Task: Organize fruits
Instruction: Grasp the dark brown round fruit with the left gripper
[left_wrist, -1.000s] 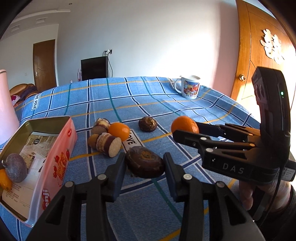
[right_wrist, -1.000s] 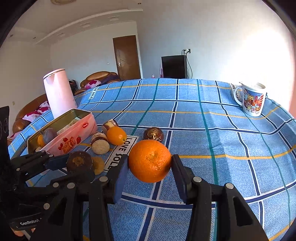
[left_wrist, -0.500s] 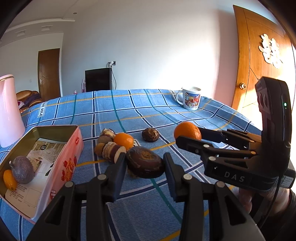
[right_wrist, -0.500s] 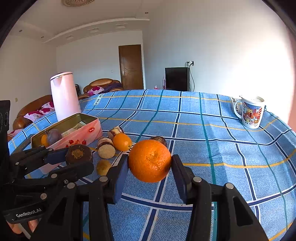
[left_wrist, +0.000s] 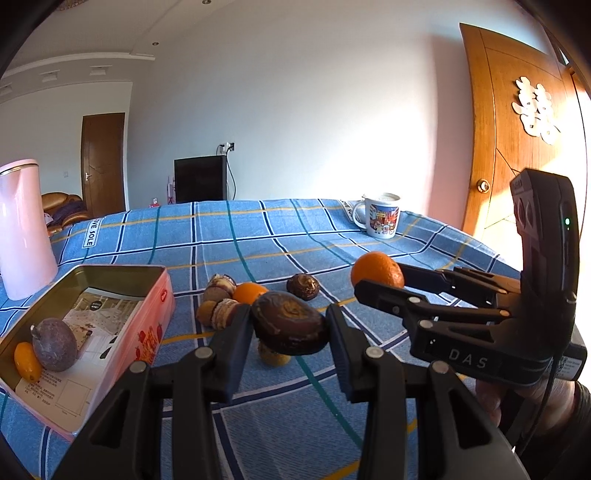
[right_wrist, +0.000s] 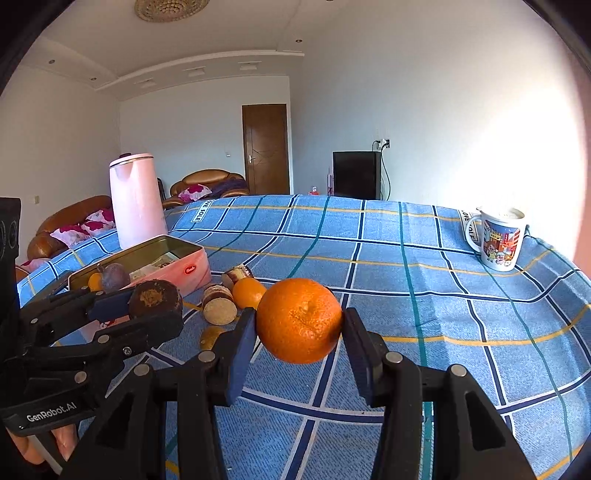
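Observation:
My left gripper (left_wrist: 290, 332) is shut on a dark brown round fruit (left_wrist: 290, 326), held above the blue checked cloth. My right gripper (right_wrist: 299, 328) is shut on a large orange (right_wrist: 298, 320), also lifted off the table. Each gripper shows in the other's view: the right one with its orange (left_wrist: 376, 274) at the right, the left one with the brown fruit (right_wrist: 155, 293) at the left. An open pink tin (left_wrist: 147, 325) at the left holds a purple fruit (left_wrist: 54, 344) and a small orange fruit (left_wrist: 26, 361). Several fruits (left_wrist: 236, 297) lie clustered beside the tin.
A pink kettle (right_wrist: 135, 201) stands behind the tin at the table's far left. A printed mug (right_wrist: 498, 238) sits near the far right edge. A small yellowish fruit (right_wrist: 211, 336) lies on the cloth below the left gripper. A person's hand (left_wrist: 517, 398) grips the right tool.
Both views have tilted upward, showing more wall and ceiling. Both grippers keep their hold on their fruits, which stay lifted over the cloth.

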